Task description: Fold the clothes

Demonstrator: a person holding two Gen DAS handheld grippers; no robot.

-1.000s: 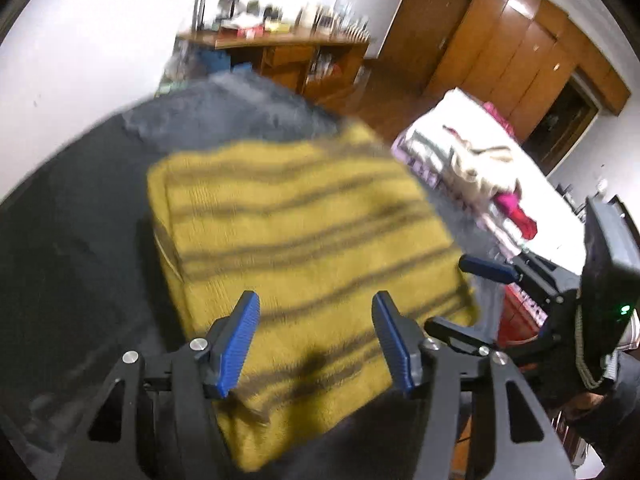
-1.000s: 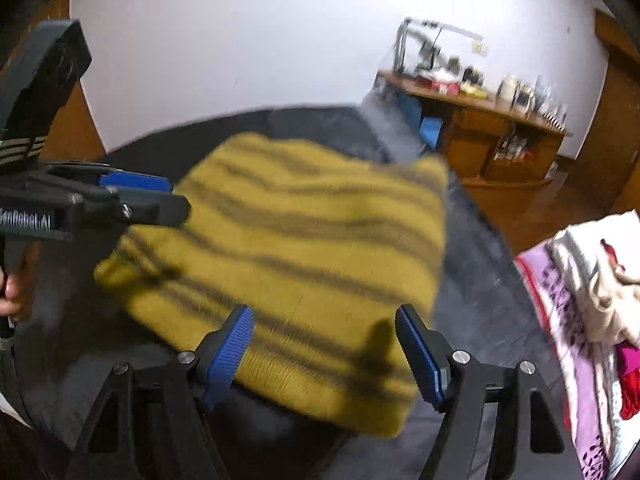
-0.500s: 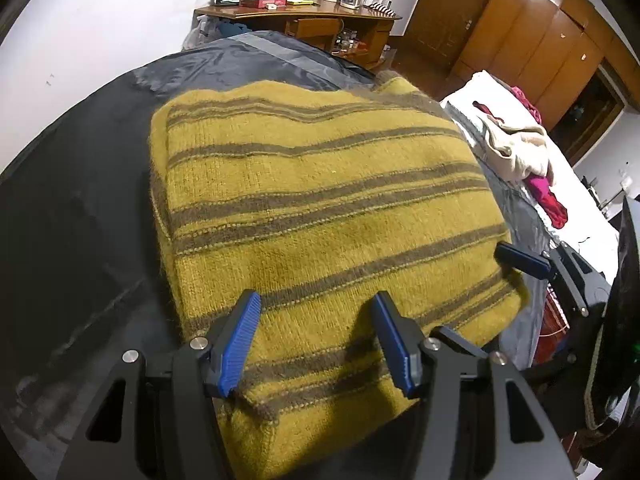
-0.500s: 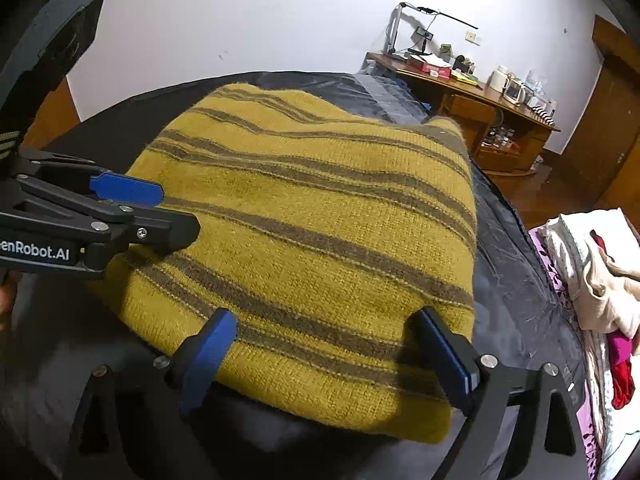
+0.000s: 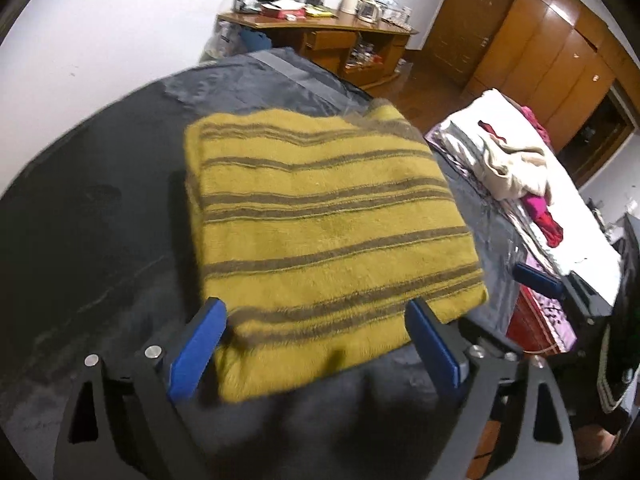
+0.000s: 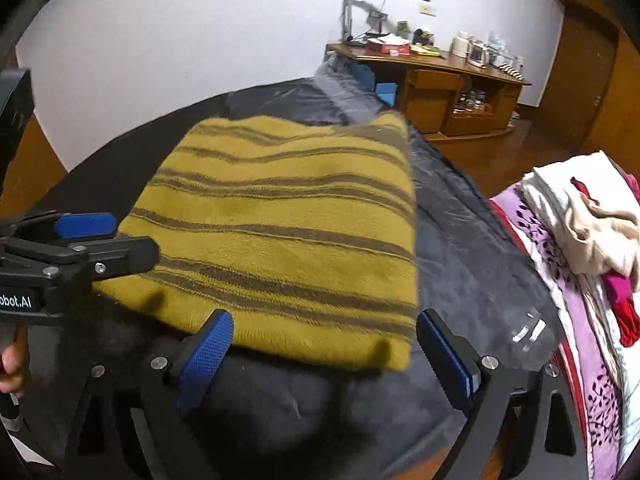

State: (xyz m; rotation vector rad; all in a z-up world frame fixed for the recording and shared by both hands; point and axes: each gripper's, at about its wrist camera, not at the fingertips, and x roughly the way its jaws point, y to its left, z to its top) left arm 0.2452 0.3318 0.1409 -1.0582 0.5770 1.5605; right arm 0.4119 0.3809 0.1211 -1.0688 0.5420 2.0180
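Note:
A folded mustard-yellow sweater with brown stripes point(image 5: 324, 236) lies flat on a dark grey cover point(image 5: 92, 240); it also shows in the right wrist view point(image 6: 288, 236). My left gripper point(image 5: 316, 340) is open and empty, hovering over the sweater's near edge. My right gripper point(image 6: 324, 348) is open and empty, just short of the sweater's near edge. The left gripper also shows at the left of the right wrist view point(image 6: 88, 240), and the right gripper at the right of the left wrist view point(image 5: 540, 280).
A pile of other clothes point(image 5: 516, 168) lies on a white and purple bed point(image 6: 592, 304) to the right. A wooden desk point(image 6: 432, 80) with clutter stands against the far white wall. Wooden wardrobes point(image 5: 560, 40) line the back right.
Both grippers have pulled back and up from the sweater, which now lies further from the fingers. The left gripper's jaws have spread much wider.

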